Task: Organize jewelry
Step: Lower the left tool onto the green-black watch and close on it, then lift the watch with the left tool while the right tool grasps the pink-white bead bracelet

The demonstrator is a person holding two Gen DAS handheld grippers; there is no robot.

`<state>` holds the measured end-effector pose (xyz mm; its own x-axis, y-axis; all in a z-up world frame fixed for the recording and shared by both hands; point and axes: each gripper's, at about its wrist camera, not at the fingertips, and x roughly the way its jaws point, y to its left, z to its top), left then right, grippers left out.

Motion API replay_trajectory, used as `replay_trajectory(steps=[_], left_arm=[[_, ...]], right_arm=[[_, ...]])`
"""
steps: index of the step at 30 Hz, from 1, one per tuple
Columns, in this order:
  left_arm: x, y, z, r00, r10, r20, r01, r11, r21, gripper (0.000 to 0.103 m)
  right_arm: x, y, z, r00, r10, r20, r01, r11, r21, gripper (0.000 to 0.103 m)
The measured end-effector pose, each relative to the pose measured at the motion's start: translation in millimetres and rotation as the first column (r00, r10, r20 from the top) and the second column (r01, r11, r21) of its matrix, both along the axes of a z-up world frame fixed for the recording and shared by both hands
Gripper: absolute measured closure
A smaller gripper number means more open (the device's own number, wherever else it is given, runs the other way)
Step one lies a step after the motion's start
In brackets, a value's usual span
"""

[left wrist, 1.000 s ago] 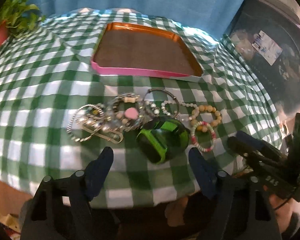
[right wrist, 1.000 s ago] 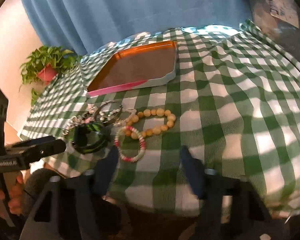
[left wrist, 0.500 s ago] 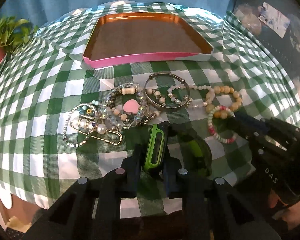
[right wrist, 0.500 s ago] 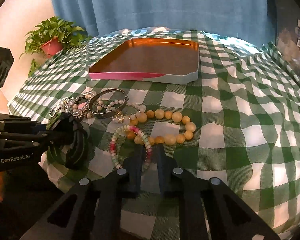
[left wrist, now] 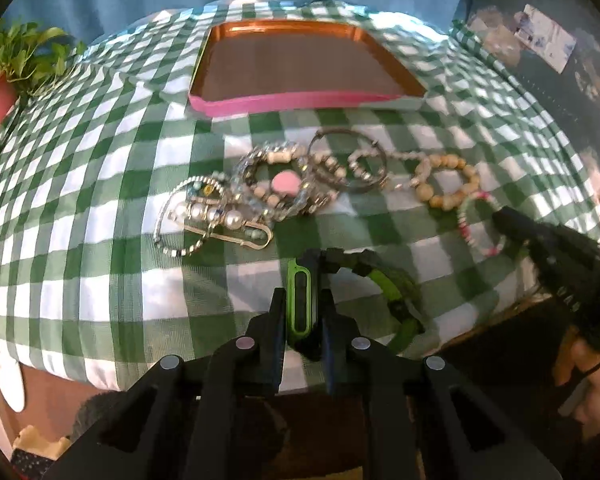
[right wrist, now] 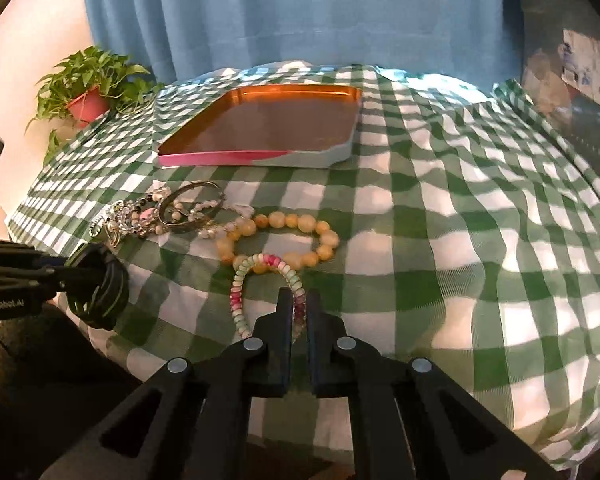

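Observation:
My left gripper (left wrist: 302,296) is closing its jaws on a green and black wristband (left wrist: 396,292) near the table's front edge; the band's body stands upright between the pads. My right gripper (right wrist: 296,300) is shut on the near side of a pink, white and green bead bracelet (right wrist: 238,292), which rests on the checked cloth and overlaps a yellow bead bracelet (right wrist: 300,222). A heap of pearl, crystal and metal pieces (left wrist: 260,192) lies to the left of them. Behind stands an empty tray with a pink rim (left wrist: 284,101).
A green and white checked cloth (right wrist: 460,240) covers the table, whose front edge drops off just under both grippers. A potted plant (right wrist: 88,96) stands at the far left before a blue curtain (right wrist: 300,20). Dark shelving (left wrist: 540,60) is at the right.
Both grippers went from wide open to closed. The left closed on the green wristband and tipped it upright. The right moved onto the pink bead bracelet and closed on it.

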<state>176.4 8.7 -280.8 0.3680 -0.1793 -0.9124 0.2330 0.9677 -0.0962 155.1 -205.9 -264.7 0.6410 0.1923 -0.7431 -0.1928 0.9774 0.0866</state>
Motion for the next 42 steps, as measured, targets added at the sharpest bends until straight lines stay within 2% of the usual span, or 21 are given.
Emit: replay_trajectory(steps=[3,5,6,7,11,12,13,14,15,19,22,28,35,37,40,42], left_arm=[[2,-2,-2,1.0,0.008,-0.002,-0.008,1.0,-0.002,0.084],[3,-6,-2,1.0,0.001,0.008,-0.001,1.0,0.014,0.082],[3,-7,-2,1.0,-0.002,0.014,0.002,1.0,0.022,0.081],[3,-9,-3,1.0,-0.004,0.02,0.004,1.0,0.031,0.081],[3,-14,-4,0.998,-0.023,0.059,0.019,0.998,0.056,0.082],[3,-14,-4,0.997,-0.029,0.069,0.025,0.998,0.058,0.083],[3,-14,-4,0.997,-0.033,0.074,0.028,0.998,0.061,0.083],[3,-15,-4,0.997,-0.034,0.075,0.029,0.998,0.063,0.084],[3,-16,-4,0.996,-0.038,0.077,0.033,0.997,0.066,0.086],[2,-19,-3,0.997,-0.036,0.069,0.031,0.997,0.073,0.087],[-4,-19,0,0.998,-0.028,0.06,0.025,0.999,0.048,0.087],[-10,-14,6,0.997,0.013,0.077,-0.014,1.0,0.008,0.087],[-19,-7,10,0.996,0.028,0.089,-0.025,0.999,-0.03,0.087],[-18,-6,9,0.994,0.037,0.101,-0.035,0.999,-0.022,0.087],[-13,3,8,0.995,0.074,0.069,-0.071,0.996,-0.053,0.087],[-17,5,17,0.993,0.071,0.095,-0.067,0.997,-0.045,0.087]], right_arm=[[2,-8,-3,0.999,-0.038,-0.012,0.038,0.999,0.026,0.093],[2,-11,-3,0.999,-0.043,-0.014,0.044,0.998,0.047,0.077],[3,-12,-4,0.999,-0.043,-0.012,0.044,0.998,0.051,0.062],[2,-11,-4,0.999,-0.042,-0.002,0.042,0.998,0.051,0.051],[2,-5,-4,1.0,-0.022,0.015,0.022,0.999,0.026,0.05],[3,-3,-5,1.0,-0.018,0.018,0.018,1.0,0.01,0.053],[4,-1,-6,1.0,-0.015,0.019,0.015,1.0,-0.007,0.067],[5,2,-10,1.0,-0.009,0.013,0.01,0.999,-0.049,0.075],[4,6,-11,0.999,-0.015,0.042,0.02,0.994,-0.106,0.089],[2,11,-10,0.998,0.018,0.062,-0.008,0.987,-0.164,0.098],[-3,20,-9,0.997,0.033,0.076,-0.016,0.975,-0.221,0.098],[-7,13,4,0.994,-0.002,0.105,0.019,0.988,-0.152,0.098],[-8,1,16,0.995,-0.08,0.064,0.082,0.996,-0.031,0.098],[-9,-1,19,0.994,-0.098,0.056,0.099,0.995,-0.015,0.098],[-7,-3,17,0.993,-0.112,0.036,0.113,0.994,-0.01,0.098],[-11,-5,21,0.992,-0.124,0.024,0.124,0.992,0.015,0.098]])
